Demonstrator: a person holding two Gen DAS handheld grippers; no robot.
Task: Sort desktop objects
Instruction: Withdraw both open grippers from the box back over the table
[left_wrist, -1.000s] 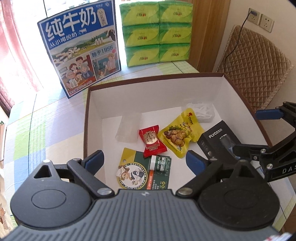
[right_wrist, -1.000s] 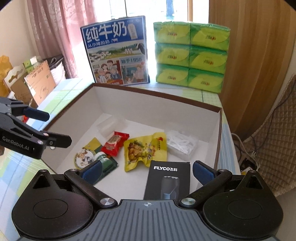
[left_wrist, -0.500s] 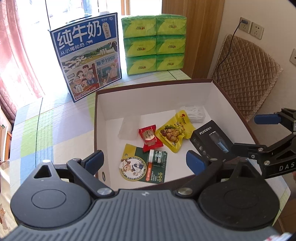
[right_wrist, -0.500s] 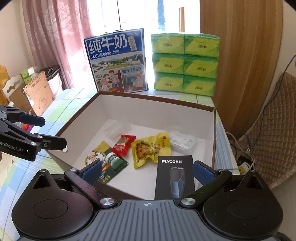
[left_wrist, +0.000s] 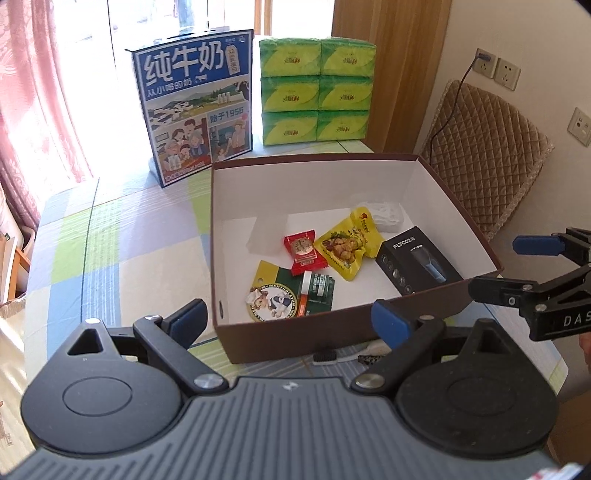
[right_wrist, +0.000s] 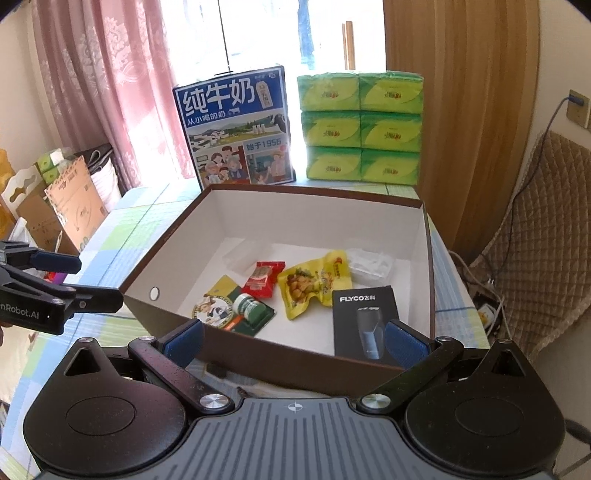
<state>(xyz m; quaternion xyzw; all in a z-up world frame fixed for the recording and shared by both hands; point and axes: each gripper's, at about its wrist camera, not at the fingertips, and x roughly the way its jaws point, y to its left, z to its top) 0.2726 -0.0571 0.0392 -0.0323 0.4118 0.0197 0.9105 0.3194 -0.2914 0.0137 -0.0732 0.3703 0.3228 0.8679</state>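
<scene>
Left gripper (left_wrist: 291, 320): held wide open, nothing gripped, just before the box's near wall.
Right gripper (right_wrist: 295, 341): spread apart too, empty.
Toothbrush (left_wrist: 347, 355): seen on the tablecloth, touching the box's near wall (partly hidden).
Box (left_wrist: 332, 334): brown, white inside; black FLYCO carton (right_wrist: 364, 321), green card (right_wrist: 236, 310), red sachet (right_wrist: 264, 279), yellow snack pack (right_wrist: 314, 282) are laid in it.
Behind: milk carton (left_wrist: 195, 107), green tissue packs (left_wrist: 316, 90) are stood upright.
</scene>
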